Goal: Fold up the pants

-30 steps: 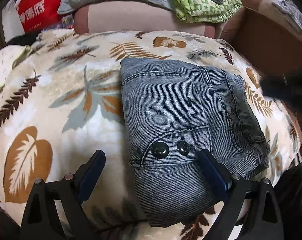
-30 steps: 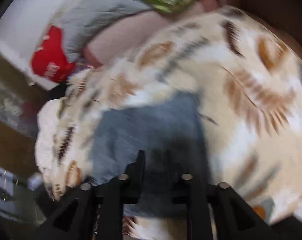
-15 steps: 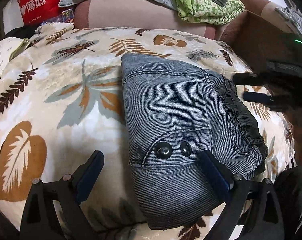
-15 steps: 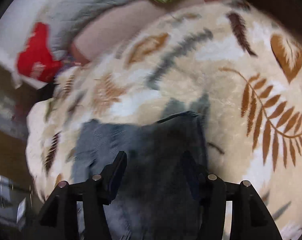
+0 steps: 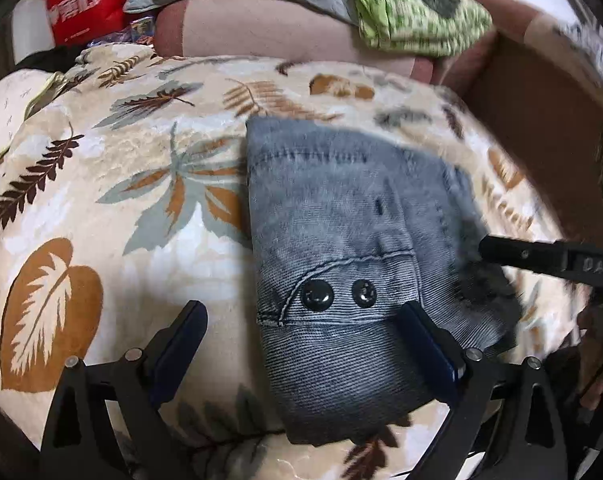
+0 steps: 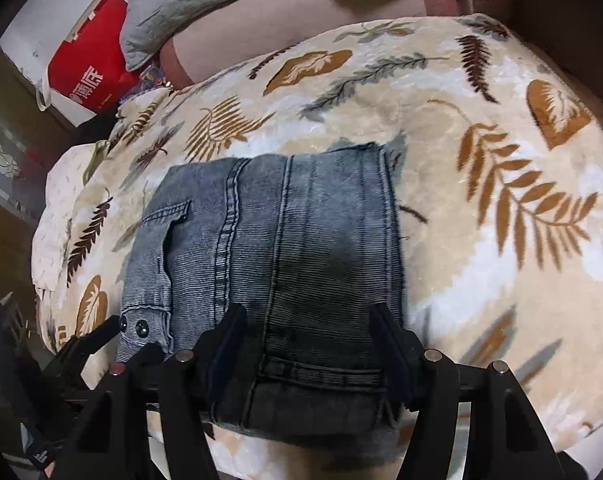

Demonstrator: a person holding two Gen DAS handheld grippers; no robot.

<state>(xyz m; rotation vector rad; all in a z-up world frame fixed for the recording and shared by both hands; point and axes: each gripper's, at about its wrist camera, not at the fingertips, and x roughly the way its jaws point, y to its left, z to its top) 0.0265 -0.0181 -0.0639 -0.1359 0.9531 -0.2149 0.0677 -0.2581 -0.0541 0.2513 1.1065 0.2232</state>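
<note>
Hovering low over the near edge of the folded pants: right gripper, black angular frame with bolted pivots, flat dark-blue pads spread wide to either side of the denim, nothing pinched. Left gripper likewise spread wide, one pad over bare blanket, the other at the bundle's near right part; contact not clear.

Pants lying as a compact, roughly rectangular bundle in the middle of the blanket. Grey-blue washed denim, fine ribbed weave, double-stitched seams running lengthwise, belt loop at the near edge. Flapped pocket on the left side with two round, glossy black snap buttons and a curved stitched edge.

Plush fleece blanket underneath, cream ground printed with ochre, brown and grey leaves and fern fronds, soft sheen on the pile. Beyond it, a smooth pinkish-brown sofa back, a crinkled grey quilted throw, a green patterned cloth bunched on top, and a red paper bag with white characters.
</note>
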